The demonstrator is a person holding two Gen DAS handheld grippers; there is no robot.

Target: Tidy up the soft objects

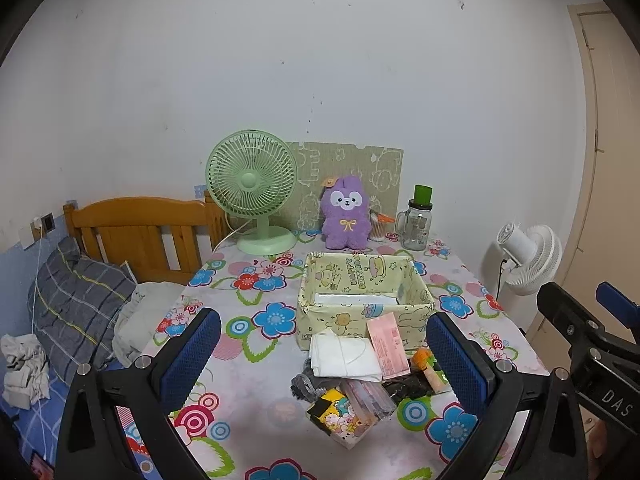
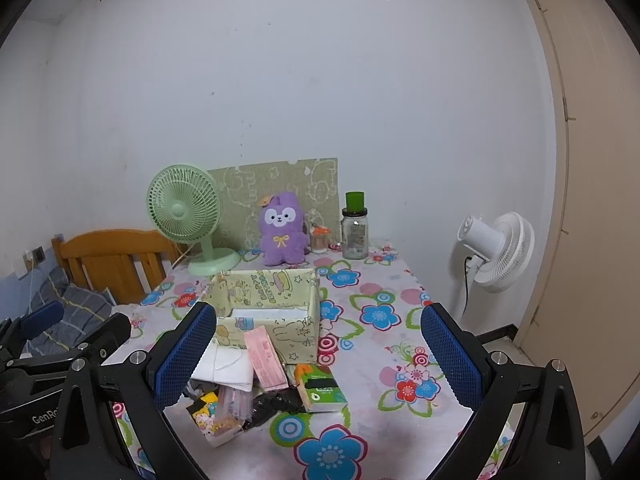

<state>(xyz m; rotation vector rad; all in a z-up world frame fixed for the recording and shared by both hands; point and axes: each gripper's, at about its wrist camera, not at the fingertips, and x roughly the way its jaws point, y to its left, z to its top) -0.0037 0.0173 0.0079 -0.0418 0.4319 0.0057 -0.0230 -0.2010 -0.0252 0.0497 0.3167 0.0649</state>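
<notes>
On the flower-print table [image 1: 256, 412] by a white wall [image 1: 320, 60], a yellow box [image 1: 364, 300], both grippers' jaws wide apart, empty.

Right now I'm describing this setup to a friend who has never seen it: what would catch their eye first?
Probably the purple plush standing at the back of the flowered table, between the green fan and a jar. Next, the yellow cartoon box in the middle, open on top, with a heap of small items just in front of it. Both grippers hang above the near edge, jaws wide apart.
</notes>
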